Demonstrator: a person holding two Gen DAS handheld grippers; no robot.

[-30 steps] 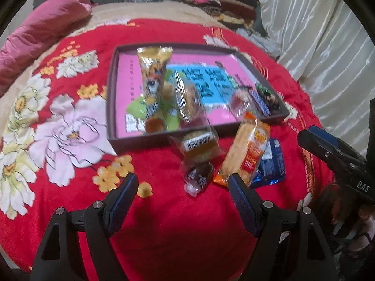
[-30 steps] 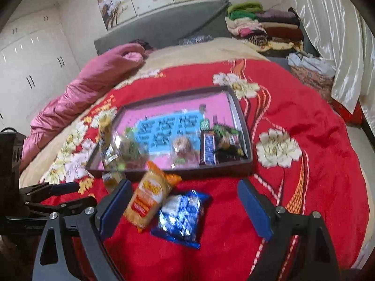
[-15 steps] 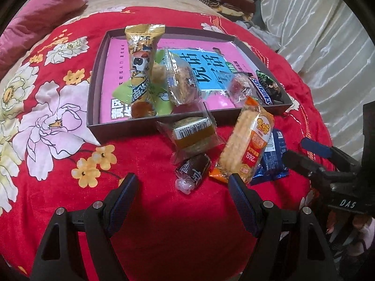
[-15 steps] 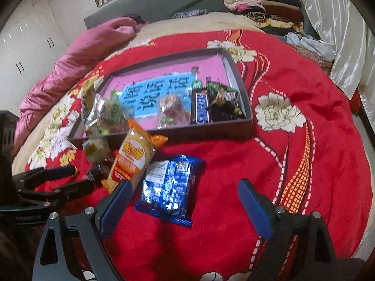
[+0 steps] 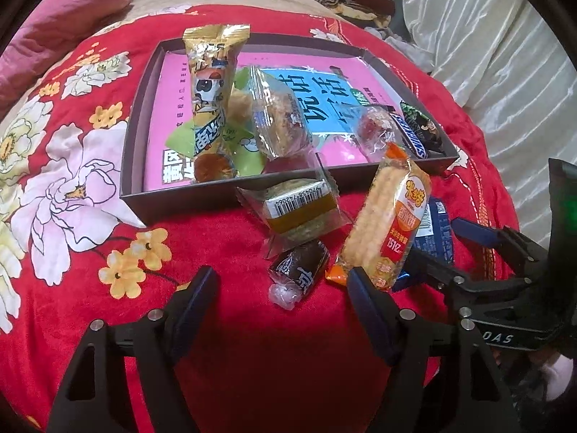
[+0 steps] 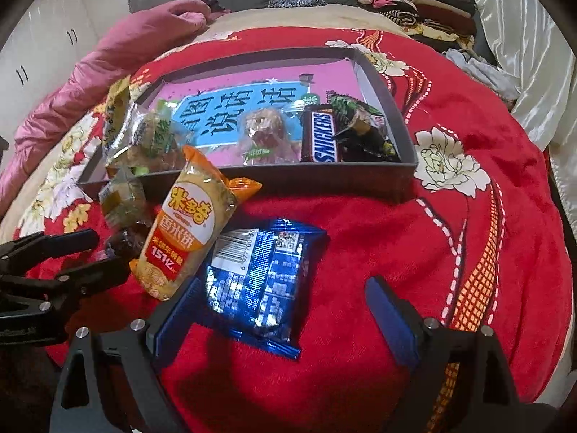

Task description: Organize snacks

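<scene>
On the red floral bedspread, a dark wrapped candy (image 5: 299, 267) lies between the fingers of my left gripper (image 5: 279, 281). The jaws are closing and the pads do not touch it. To its right rests an orange rice-cracker pack (image 5: 389, 223), partly over a blue packet (image 6: 259, 274). My right gripper (image 6: 283, 288) hangs open, one finger on each side of that packet. A clear-wrapped pastry (image 5: 299, 209) leans on the front wall of the dark tray (image 5: 230, 184), which holds a gold snack pack (image 5: 211, 83), a wrapped cake (image 5: 281, 119) and a Snickers bar (image 6: 321, 137).
A pink quilt (image 6: 144, 36) lies bunched at the far left of the bed. Folded clothes (image 6: 414, 0) are stacked at the far right by a white curtain (image 5: 487, 36). The bedspread falls away just right of the blue packet.
Both views have tilted down and closed in on the loose snacks. The right gripper has sunk until the blue packet lies between its fingers. The left jaws have narrowed slightly.
</scene>
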